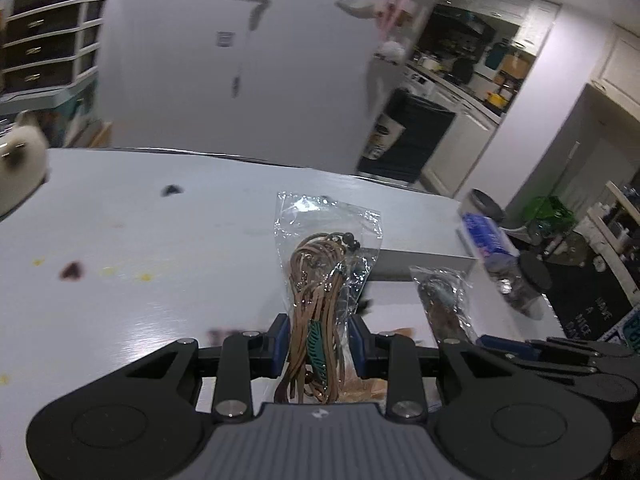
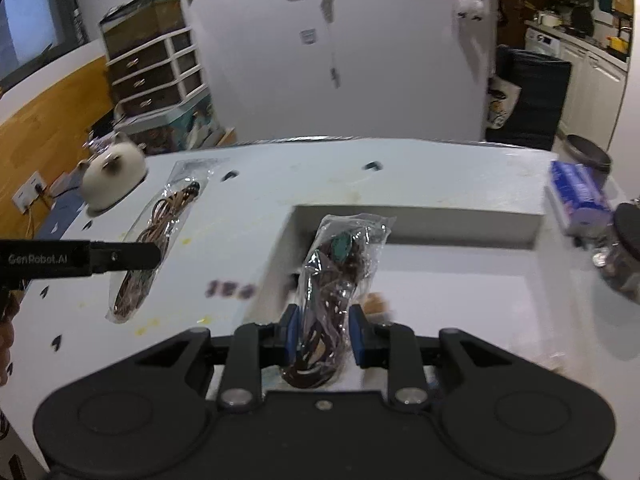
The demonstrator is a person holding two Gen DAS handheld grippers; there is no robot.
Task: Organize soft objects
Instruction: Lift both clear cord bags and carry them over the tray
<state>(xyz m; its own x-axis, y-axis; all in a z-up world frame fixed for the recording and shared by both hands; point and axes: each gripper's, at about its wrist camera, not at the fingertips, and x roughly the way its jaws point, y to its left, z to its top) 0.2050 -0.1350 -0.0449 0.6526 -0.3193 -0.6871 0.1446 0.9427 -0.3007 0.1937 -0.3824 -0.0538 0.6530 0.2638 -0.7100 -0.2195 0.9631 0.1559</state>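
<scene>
Both tools are loaded here. The left tool point(image 1: 319, 344) is clamped narrow on a clear plastic bag of tan leather cords point(image 1: 320, 288) with a green leaf charm in it, and the bag sticks up and forward past the blue pads. The right tool point(image 2: 324, 338) is pinched the same way on a second clear bag of darker brown cords point(image 2: 340, 272), also with a teal bit near the top. Both bags look held clear of the white table point(image 2: 360, 176), with the dark one hanging over the shallow white tray point(image 2: 416, 236) on the right side of the table.

What could go wrong: those bags are slick and crinkly, and each grip sits near one end only, so the long free end can flop or slide out if the hand swings fast. The frames are pretty blurry, so things look like they're moving. The two tools are also close side by side, so the bags could snag each other.

Containers: the tray looks mostly bare, with something small and tan inside near the right tool, too blurred to name. A jar with a dark lid point(image 2: 624, 252) stands at the table's right edge, apparently with coins inside. A blue pack point(image 2: 580, 196) sits just behind it.
</scene>
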